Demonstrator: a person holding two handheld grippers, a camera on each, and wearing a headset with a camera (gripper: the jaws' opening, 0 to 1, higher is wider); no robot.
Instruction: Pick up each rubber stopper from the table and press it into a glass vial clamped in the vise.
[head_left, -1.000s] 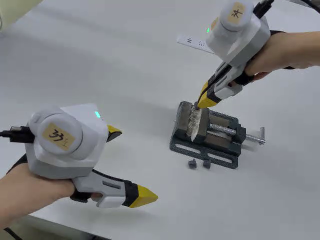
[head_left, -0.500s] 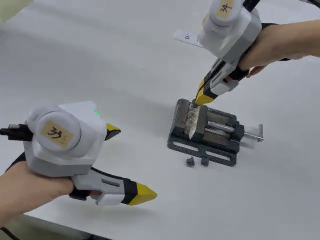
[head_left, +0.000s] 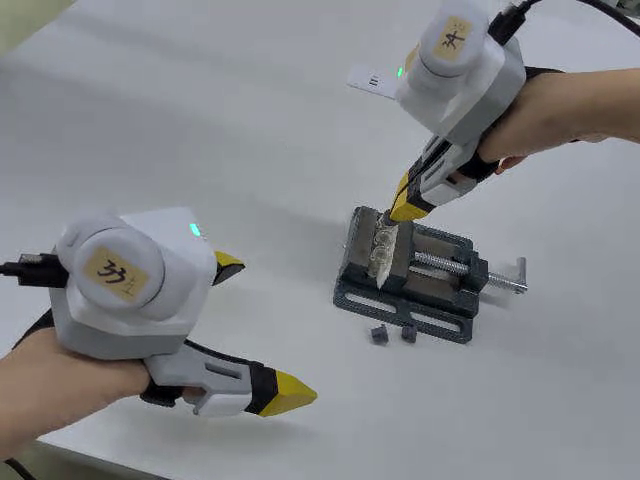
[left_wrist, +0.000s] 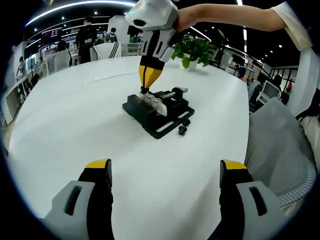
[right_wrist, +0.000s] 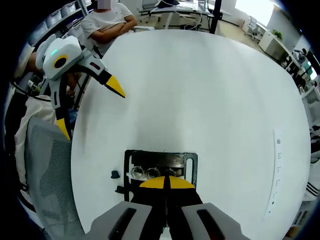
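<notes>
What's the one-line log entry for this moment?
right tongs: shut, tips over vials in vise | left tongs: open, above table | stoppers: two on table beside vise

On the left hand-held gripper (head_left: 262, 328) a tan sticker (head_left: 117, 275) is marked by hand with what looks like "33". The marks on the second sticker (head_left: 455, 38), on the right hand-held gripper (head_left: 405, 210), and on a white strip (head_left: 375, 80) on the tabletop (head_left: 250, 150) cannot be read.

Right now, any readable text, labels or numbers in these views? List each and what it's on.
Nothing reads for certain.
Tan sticker on the left gripper: handwritten marks, not legible.
Second tan sticker on the right gripper: handwritten marks, not legible.
White strip on the table: dark print, too small to read.
</notes>
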